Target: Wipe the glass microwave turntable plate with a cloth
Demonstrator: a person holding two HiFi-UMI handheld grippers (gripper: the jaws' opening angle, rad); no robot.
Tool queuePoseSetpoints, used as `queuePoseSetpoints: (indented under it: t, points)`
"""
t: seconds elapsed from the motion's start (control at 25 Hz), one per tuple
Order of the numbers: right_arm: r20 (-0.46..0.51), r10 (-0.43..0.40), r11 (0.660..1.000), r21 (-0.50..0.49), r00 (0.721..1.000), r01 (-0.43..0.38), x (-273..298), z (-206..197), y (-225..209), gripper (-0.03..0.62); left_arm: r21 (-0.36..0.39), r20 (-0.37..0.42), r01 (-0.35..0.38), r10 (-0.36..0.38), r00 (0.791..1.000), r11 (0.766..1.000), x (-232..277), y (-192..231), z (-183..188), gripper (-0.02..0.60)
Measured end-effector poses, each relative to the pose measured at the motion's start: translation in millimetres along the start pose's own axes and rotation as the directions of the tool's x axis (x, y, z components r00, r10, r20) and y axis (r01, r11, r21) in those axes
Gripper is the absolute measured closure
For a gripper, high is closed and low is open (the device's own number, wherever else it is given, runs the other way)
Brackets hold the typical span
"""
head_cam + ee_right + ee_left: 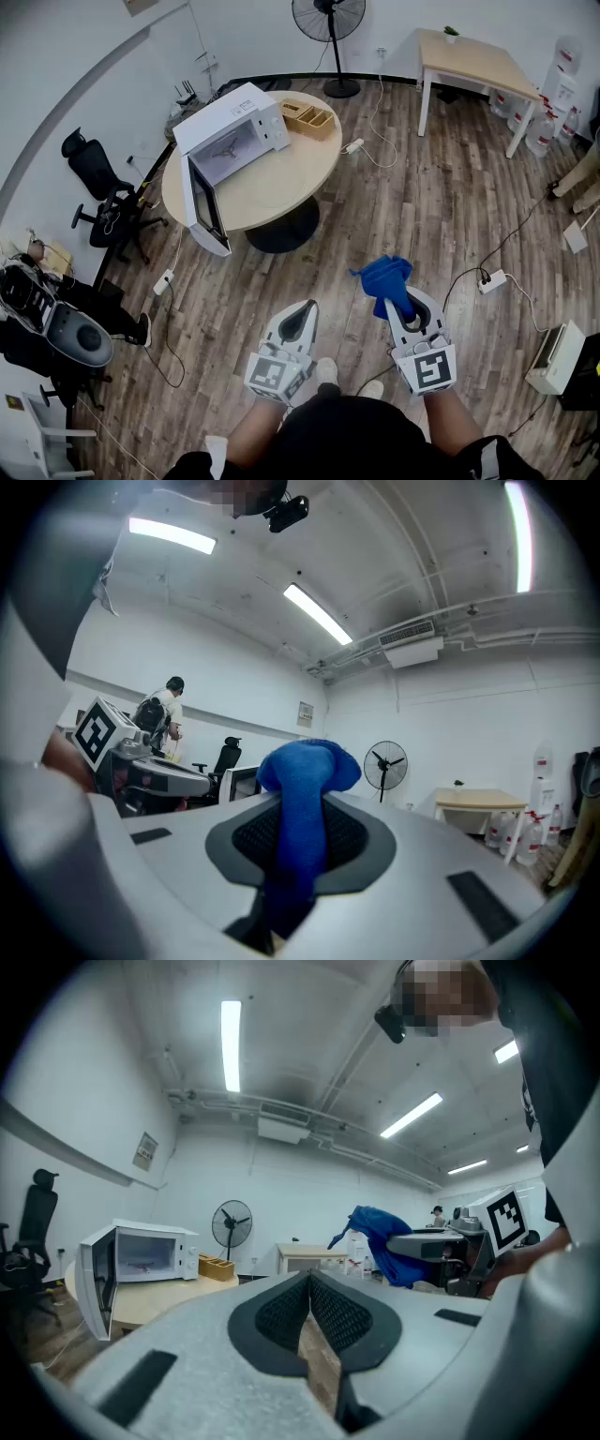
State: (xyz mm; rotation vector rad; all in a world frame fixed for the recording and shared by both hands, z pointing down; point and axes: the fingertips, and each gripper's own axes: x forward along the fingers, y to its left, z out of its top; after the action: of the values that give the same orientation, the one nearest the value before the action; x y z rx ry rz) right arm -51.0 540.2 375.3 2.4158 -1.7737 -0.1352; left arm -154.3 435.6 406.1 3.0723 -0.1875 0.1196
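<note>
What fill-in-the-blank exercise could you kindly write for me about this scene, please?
1. The cloth pinched in the right hand-held gripper is ____ in colour.
2. The door of the microwave stands ____.
3. The microwave sits on a table whose top is ____ in shape.
4. The left hand-held gripper, with its jaws together, holds ____.

Missing words: blue; open; round; nothing.
</note>
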Motion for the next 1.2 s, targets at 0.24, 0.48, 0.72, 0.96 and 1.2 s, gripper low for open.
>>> queuePoseSetpoints:
  t: [0.24,0.48,0.72,0.96,1.2]
  points:
    - [0.004,-0.007,1.0,-0.006,1.0,0.007,0.2,2.3,3.3,0.526,0.012,0.013,0.013,-0.013,1.0,1.0,0.0,-2.2,4.9,0.574]
    - [-0.017,-0.032,0.998,0.046,0.999,0.033,19.5,5.8,2.1,0.526,0.02,0.019,0.026,-0.026,0.999,0.999,8.1,15.9,10.6,0.574]
    - [0.044,-0.011,0.99,0.141,0.999,0.005,51.0,12.9,14.1,0.52,0.019,0.025,0.034,-0.034,0.999,0.999,9.6,53.2,13.8,0.575]
    - [0.042,-0.022,0.993,0.119,0.999,0.017,100.1,20.1,30.6,0.52,0.046,0.056,0.001,-0.003,0.998,0.999,9.4,109.8,23.3,0.575]
    - [0.019,-0.032,0.994,0.105,0.999,0.03,133.5,22.5,42.6,0.52,0.043,0.08,-0.016,0.013,0.997,0.999,14.1,157.5,35.3,0.575]
